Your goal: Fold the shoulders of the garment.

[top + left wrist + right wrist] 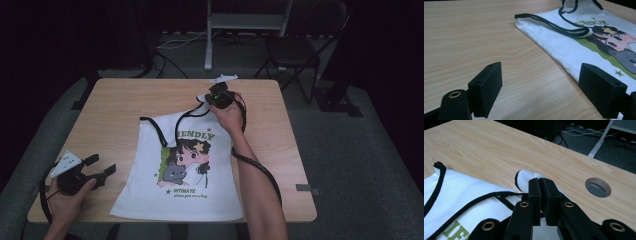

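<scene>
Pinching the far right shoulder strap of the white tank top (175,175) between closed jaws, the right gripper (218,97) holds that corner near the far edge of the table (120,95), and from there the garment's long axis runs back toward the person, hem at the near edge. Its other strap lies flat to the left, well apart from the left gripper (102,167), which rests with jaws wide and empty just beside the shirt's near left side; that hand is likely nearer the hem than the strap.
</scene>
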Motion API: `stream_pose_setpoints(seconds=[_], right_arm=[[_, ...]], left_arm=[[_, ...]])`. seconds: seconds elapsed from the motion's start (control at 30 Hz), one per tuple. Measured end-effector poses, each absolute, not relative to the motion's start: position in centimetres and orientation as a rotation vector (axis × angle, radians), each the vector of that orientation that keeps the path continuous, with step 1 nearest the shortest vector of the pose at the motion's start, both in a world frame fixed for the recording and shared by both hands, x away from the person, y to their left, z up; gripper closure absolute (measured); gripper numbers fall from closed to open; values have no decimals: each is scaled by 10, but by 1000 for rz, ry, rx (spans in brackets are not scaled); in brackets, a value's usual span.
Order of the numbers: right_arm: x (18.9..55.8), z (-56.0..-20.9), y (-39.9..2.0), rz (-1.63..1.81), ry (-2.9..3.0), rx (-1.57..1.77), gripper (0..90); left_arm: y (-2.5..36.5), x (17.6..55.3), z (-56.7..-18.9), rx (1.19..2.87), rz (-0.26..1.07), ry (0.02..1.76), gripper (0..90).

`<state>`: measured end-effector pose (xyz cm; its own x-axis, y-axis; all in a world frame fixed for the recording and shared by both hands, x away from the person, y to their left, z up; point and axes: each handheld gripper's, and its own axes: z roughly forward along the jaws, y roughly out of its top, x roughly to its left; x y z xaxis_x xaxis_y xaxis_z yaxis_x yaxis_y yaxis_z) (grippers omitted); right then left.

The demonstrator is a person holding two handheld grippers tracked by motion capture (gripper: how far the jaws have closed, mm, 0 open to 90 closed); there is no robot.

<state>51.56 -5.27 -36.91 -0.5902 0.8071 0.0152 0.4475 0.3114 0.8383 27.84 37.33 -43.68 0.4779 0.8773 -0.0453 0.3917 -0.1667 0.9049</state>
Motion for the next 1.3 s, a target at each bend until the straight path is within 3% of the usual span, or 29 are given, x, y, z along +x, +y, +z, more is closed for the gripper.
stream_pose_setpoints(seconds=[1.3], right_arm=[[483, -382, -40, 1179, 2232, 1037, 861]], left_arm=[[373, 278, -437, 1759, 634, 1083, 188]])
